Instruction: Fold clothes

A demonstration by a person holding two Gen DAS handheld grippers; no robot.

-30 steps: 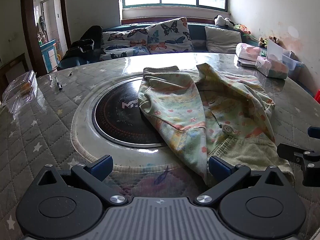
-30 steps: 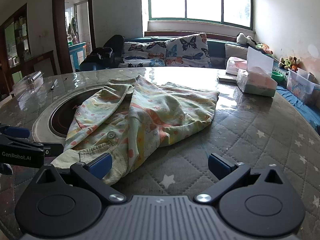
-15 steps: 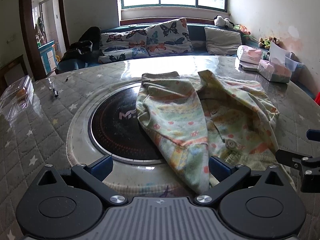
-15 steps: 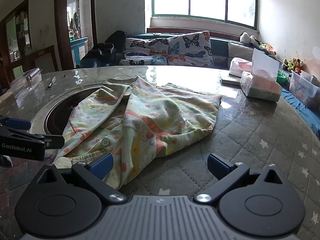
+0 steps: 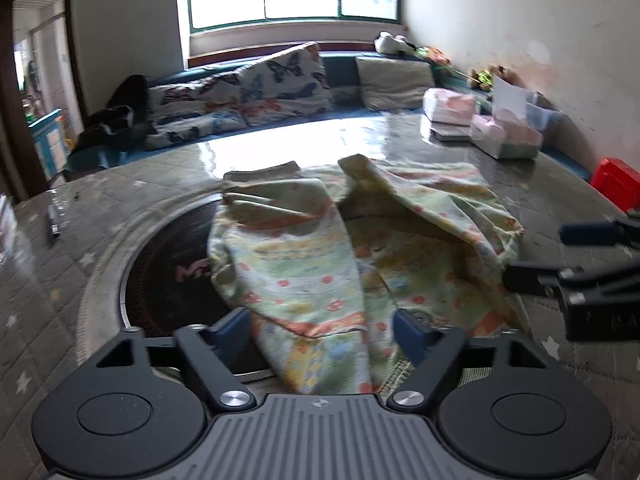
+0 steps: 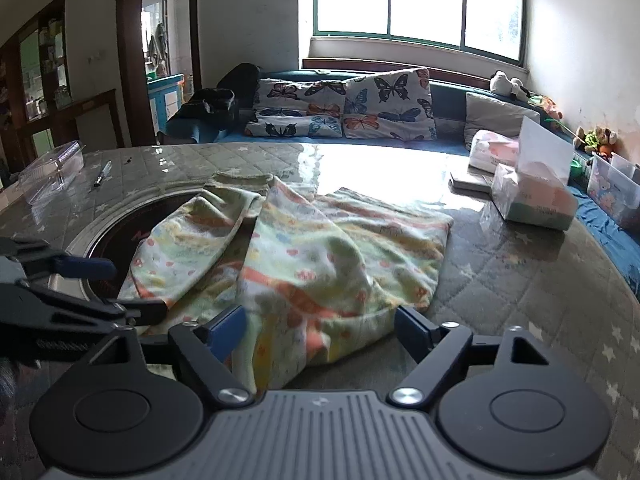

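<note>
My left gripper (image 5: 322, 330) and right gripper (image 6: 320, 330) straddle the near hem of the crumpled pastel-printed cotton garment (image 6: 304, 248) on the quilted star-patterned table (image 6: 520, 280), jaws apart but closing, to pinch two corners for folding.

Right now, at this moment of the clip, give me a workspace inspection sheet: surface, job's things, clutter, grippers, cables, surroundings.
Surface: round table under a quilted star-print cover, dark round inset in the middle.
Job's things: one floral garment, crumpled, partly over the inset.
Clutter: tissue boxes, pen, clear plastic container.
Grippers: left gripper and right gripper both closing, the garment's near edge between the jaws, not yet pinched.
Cables: nothing seen.
Surroundings: butterfly cushions on a bench, window, doorway.
</note>
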